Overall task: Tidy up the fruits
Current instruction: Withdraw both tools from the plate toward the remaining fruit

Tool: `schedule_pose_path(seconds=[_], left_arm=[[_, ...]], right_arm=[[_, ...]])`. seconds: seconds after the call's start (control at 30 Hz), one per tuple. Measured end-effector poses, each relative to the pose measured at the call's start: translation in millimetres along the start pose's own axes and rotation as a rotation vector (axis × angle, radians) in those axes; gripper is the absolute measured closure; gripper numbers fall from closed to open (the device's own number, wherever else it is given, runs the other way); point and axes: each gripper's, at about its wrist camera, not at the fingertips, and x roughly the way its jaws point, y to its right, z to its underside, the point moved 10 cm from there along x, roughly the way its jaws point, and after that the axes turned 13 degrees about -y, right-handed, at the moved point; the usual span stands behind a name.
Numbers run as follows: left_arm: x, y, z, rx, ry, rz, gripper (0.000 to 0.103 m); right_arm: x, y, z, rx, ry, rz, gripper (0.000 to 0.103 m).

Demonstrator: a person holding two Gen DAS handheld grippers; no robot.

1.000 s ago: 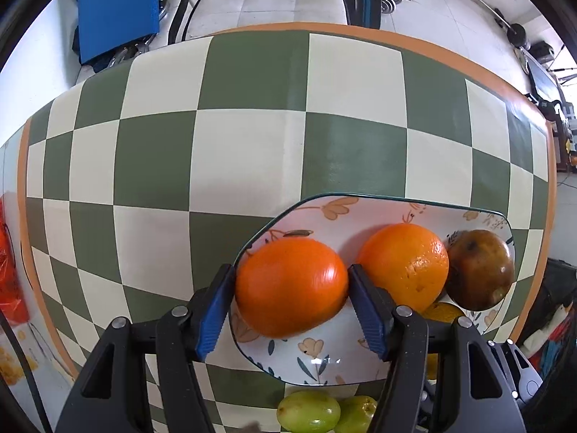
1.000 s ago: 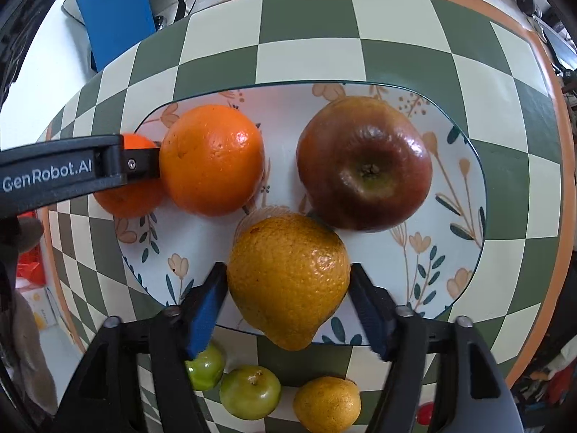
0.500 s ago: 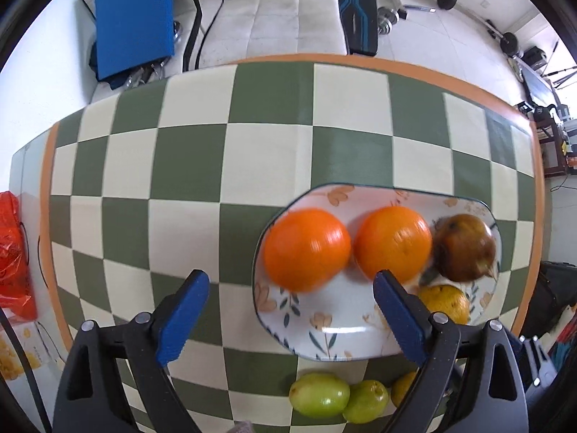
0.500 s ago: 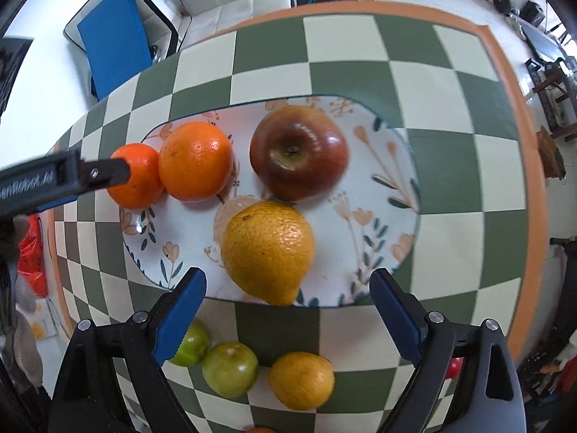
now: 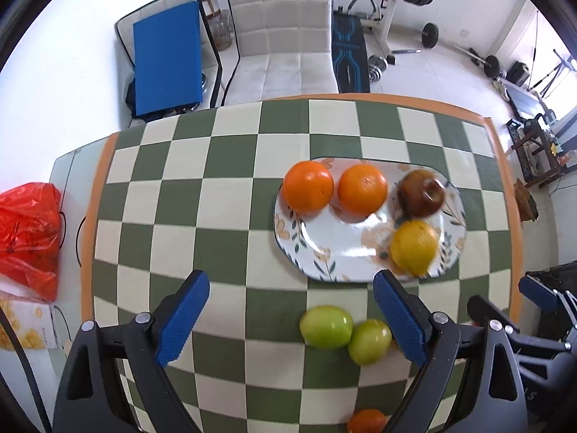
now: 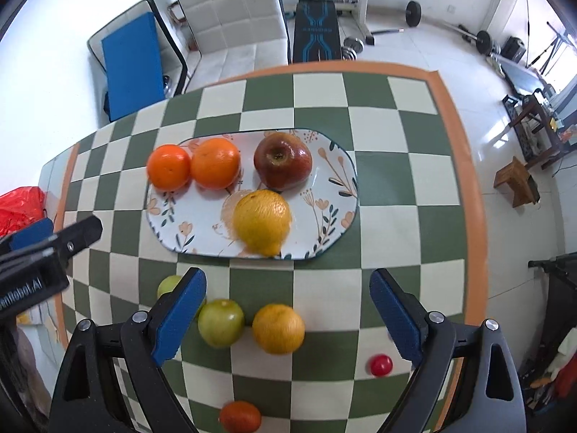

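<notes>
Both grippers spread wide and empty above the fruit

The checkered bench [image 6: 382, 195] carries a floral plate [image 6: 187, 223] with two oranges [image 6: 215, 168], a red apple [image 6: 283, 161] and a yellow citrus [image 6: 262, 221], all beyond the right gripper [image 6: 287, 319] and the left gripper [image 5: 291, 321]. Nearer, off the plate, two green fruits [image 5: 326, 327] lie touching between the left gripper's fingers; a yellow-orange fruit [image 6: 278, 328], a small orange fruit [image 6: 239, 416] and a tiny red one [image 6: 381, 365] sit close to the right gripper.

- Plate [image 6: 346, 180]: glazed ceramic, glossy, floral print.
- Apple [image 6: 283, 160]: smooth, shiny skin.
- Yellow citrus [image 6: 262, 221]: dimpled, matt rind.
- Counter [image 5: 230, 166]: smooth checkered covering, faint sheen.
- Red bag [image 5: 27, 223]: crinkled glossy plastic.
- Stool [image 6: 516, 181]: wood.
</notes>
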Motion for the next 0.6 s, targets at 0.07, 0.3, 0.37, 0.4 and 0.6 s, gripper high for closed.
schedule_pose_path(seconds=[0.07, 0.3, 0.37, 0.4, 0.6], left_arm=[[-10, 3, 11, 0.002, 0.019, 0.009, 0.010], [-52, 9, 43, 0.015, 0.098, 0.024, 0.010], [-63, 11, 50, 0.023, 0.117, 0.028, 0.010], [-68, 11, 53, 0.025, 0.127, 0.027, 0.010], [-96, 14, 68, 0.031, 0.174, 0.034, 0.010]], right_arm=[[-14, 0, 9, -0.002, 0.027, 0.008, 0.009], [-62, 1, 40, -0.012, 0.110, 0.027, 0.009], [-73, 0, 48, -0.012, 0.127, 0.021, 0.009], [-80, -1, 53, -0.013, 0.137, 0.012, 0.009], [-112, -6, 72, -0.018, 0.192, -0.003, 0.009]])
